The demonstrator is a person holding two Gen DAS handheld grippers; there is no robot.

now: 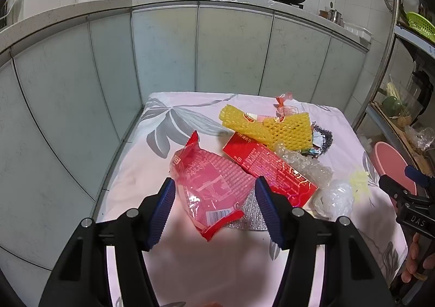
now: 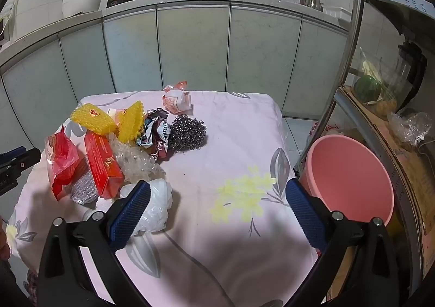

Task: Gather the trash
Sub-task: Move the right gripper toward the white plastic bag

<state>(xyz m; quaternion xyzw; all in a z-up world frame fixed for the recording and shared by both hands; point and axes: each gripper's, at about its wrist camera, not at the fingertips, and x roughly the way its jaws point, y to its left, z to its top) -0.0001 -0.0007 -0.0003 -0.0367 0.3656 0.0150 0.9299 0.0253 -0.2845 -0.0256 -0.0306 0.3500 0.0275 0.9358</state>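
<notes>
Trash pile on the flowered table, pink bucket waiting beside it

The left gripper (image 1: 214, 207) is spread wide over the red wrapper (image 1: 209, 184) at the near left of the pile, holding nothing. The right gripper (image 2: 217, 209) is wide open too, empty, near the pink bucket (image 2: 350, 179). The wrapper looks light, thin and slippery — I would pinch its crinkly sealed end. The shiny silver thing (image 1: 251, 210) under it is mostly hidden, and the bucket's bottom is cut off — hard to see.

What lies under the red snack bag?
A silvery glittery piece pokes out beneath the red snack bag, on the floral cloth. How far it extends underneath is hidden.
</notes>
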